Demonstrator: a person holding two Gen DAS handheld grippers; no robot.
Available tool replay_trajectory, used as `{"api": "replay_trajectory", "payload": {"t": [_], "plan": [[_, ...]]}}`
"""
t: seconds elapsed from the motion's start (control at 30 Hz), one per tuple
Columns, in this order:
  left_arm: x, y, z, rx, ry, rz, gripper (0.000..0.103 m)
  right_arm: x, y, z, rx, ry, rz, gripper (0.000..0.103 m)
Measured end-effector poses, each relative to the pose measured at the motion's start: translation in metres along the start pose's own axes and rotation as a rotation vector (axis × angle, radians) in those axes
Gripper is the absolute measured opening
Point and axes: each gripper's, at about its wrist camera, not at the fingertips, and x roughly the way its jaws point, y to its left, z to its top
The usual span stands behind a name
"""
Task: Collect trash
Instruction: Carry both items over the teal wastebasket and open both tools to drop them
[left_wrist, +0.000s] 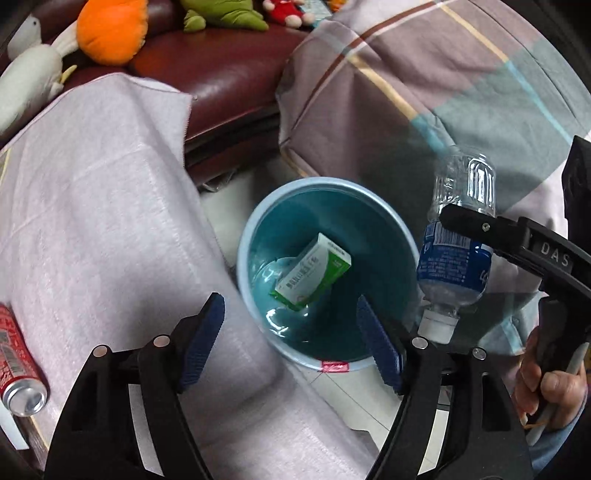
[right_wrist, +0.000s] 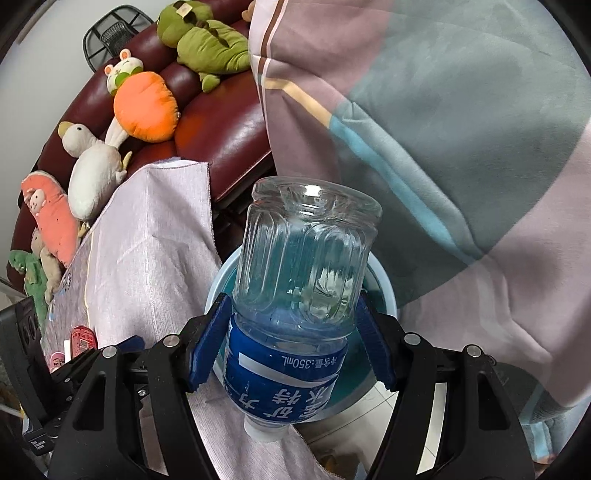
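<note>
A light blue trash bin stands on the floor beside the covered table, with a green and white box inside. My left gripper is open and empty above the bin's near rim. My right gripper is shut on a clear plastic water bottle with a blue label, held cap-down over the bin. The bottle and the right gripper's arm show at the right of the left wrist view. A red soda can lies on the table at the far left.
A pale cloth covers the table. A dark red leather sofa with several plush toys stands behind. A striped blanket hangs to the right of the bin. A hand holds the right gripper's handle.
</note>
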Motion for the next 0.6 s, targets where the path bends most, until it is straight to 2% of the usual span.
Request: {"api": "replay_trajectory", "payload": {"t": [0.23,0.33,0.6], "plan": [[-0.016,0.015,-0.013,-0.024,-0.013,0.012,0.078,0.015,0.005,-0.004,-0.023,0.037,-0.031,0.066],[-0.020,0.020,-0.017,-0.033,-0.019,0.019,0.088,0.019,0.009,-0.004,-0.021,0.053,-0.034,0.074],[-0.039,0.026,-0.030,-0.049,-0.044,-0.004,0.088,0.011,0.019,-0.011,-0.030,0.060,-0.058,0.079]]}}
